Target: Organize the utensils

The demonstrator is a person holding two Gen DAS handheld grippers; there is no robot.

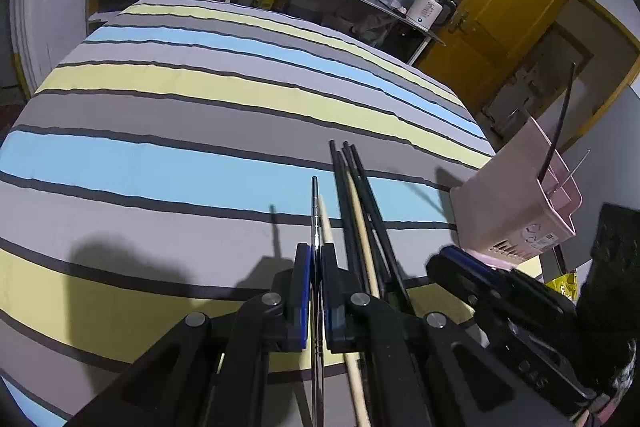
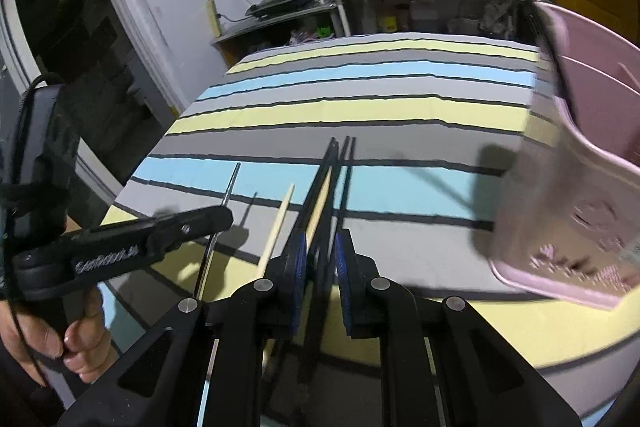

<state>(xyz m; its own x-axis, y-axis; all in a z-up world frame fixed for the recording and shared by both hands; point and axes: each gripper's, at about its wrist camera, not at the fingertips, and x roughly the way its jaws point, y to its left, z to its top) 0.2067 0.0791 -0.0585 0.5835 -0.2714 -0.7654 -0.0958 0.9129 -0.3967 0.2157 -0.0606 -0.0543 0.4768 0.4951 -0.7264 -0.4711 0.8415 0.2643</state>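
Holder point(image 2: 568, 211) blurred, cut off; chopstick bundle point(image 2: 326, 195) hidden between fingers point(image 2: 298, 259).

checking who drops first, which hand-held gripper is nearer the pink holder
Right. The right hand-held gripper, shut on a chopstick bundle, sits just beside the pink holder. The left hand-held gripper, clamping a metal chopstick, is farther away.

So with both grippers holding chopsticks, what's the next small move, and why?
Probably carry the right gripper with its black bundle toward the pink holder just beside it: the jaws already clamp the bundle, and the holder has open slots.
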